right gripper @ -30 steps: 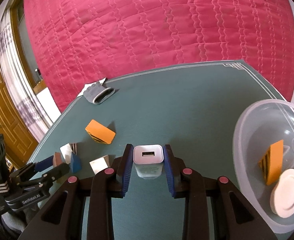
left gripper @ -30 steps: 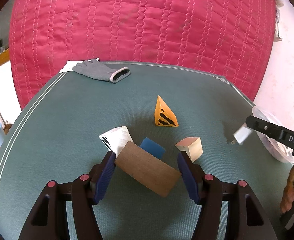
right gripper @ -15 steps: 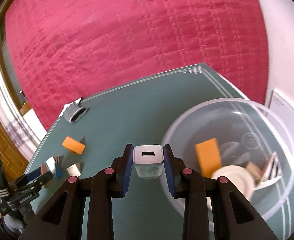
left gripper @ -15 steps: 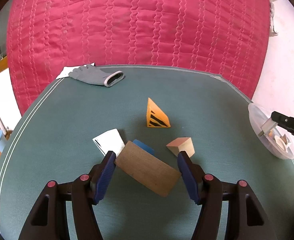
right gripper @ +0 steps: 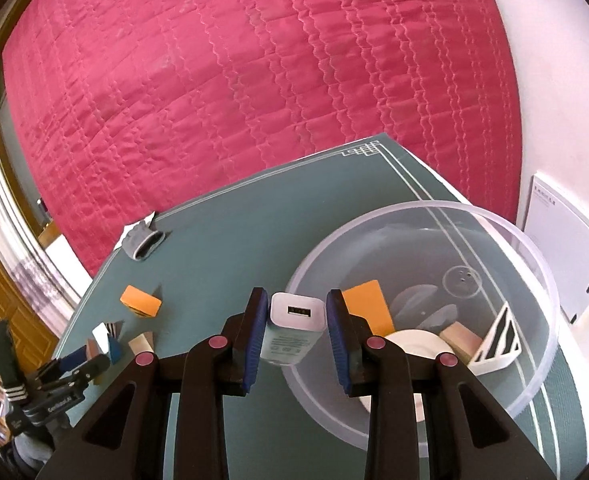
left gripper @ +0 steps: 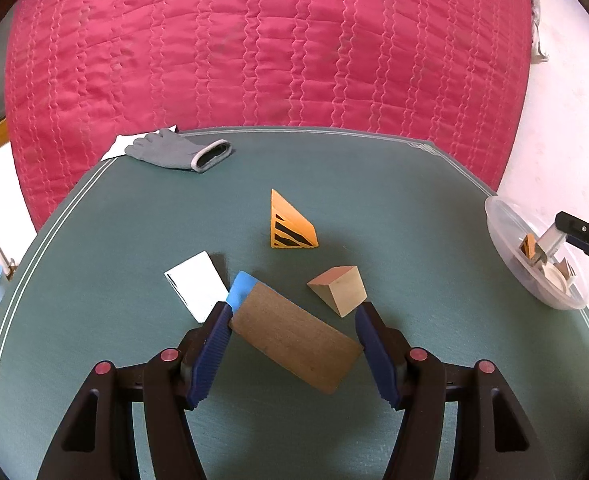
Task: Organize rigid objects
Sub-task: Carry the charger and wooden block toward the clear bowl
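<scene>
White USB charger block (right gripper: 296,322) sits clamped in the right gripper (right gripper: 296,330) over the clear plastic bowl (right gripper: 534,256), while the left gripper (left gripper: 292,338) pinches a brown wooden block (left gripper: 294,342) amid scattered wedges.

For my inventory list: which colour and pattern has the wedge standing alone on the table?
Orange wedge with black stripes, best seen in the left wrist view.

Open surface (left gripper: 414,208) between orange wedge (left gripper: 290,224) and clear bowl (right gripper: 526,248); white card (left gripper: 196,284), blue block (left gripper: 241,289), tan block (left gripper: 340,288) crowd near wedge.
</scene>
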A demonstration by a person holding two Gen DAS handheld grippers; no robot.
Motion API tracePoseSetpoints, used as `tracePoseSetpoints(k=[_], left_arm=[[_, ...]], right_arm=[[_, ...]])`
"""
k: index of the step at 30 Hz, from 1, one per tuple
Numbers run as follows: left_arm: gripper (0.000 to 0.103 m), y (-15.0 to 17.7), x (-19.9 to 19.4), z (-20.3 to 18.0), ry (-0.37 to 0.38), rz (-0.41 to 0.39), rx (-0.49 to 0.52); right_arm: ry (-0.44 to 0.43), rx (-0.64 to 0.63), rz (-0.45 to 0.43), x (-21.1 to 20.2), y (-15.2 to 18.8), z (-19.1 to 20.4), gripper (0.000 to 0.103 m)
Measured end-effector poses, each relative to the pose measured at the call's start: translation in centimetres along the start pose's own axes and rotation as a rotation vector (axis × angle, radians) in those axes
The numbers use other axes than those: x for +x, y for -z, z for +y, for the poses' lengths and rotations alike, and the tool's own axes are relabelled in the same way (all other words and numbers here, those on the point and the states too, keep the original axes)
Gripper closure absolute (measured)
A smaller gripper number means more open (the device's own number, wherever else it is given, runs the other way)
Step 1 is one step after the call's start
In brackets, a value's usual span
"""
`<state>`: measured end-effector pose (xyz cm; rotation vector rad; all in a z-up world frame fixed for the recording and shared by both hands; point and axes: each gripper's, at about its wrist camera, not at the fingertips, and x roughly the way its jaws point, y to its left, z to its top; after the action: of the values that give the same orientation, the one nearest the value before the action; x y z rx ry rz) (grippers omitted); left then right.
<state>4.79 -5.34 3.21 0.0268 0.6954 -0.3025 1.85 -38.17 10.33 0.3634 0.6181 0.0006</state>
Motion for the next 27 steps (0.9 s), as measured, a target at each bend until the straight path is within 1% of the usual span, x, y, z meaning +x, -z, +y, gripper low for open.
tracePoseSetpoints(k=[3, 7, 11, 15, 22, 27], left_arm=[[0.036, 0.0, 0.0, -0.2, 0.002, 0.001, 0.002], [0.036, 0.0, 0.1, -0.5, 0.004, 0.004, 0.001], [0.036, 0.1, 0.2, -1.1, 0.011, 0.009, 0.001], [0.036, 0.0, 0.2, -2.1, 0.027, 0.013, 0.007], [0.036, -0.4, 0.3, -4.5, 0.067, 0.020, 0.035], [0.036, -0.9, 0.6, -7.1, 0.108, 0.025, 0.082]], right_arm=[[0.038, 0.017, -0.011, -0.4, -0.1, -1.1, 0.073], [0.085, 0.045, -0.004, -0.4, 0.0, -3.2, 0.073], [0.096, 0.072, 0.015, -0.3, 0.3, -4.6, 0.073], [0.101, 0.085, 0.017, -0.4, 0.7, -5.2, 0.072], [0.120, 0.103, -0.017, -1.1, 1.1, -6.1, 0.072], [0.150, 0.077, -0.042, -1.5, 1.5, -6.5, 0.071]])
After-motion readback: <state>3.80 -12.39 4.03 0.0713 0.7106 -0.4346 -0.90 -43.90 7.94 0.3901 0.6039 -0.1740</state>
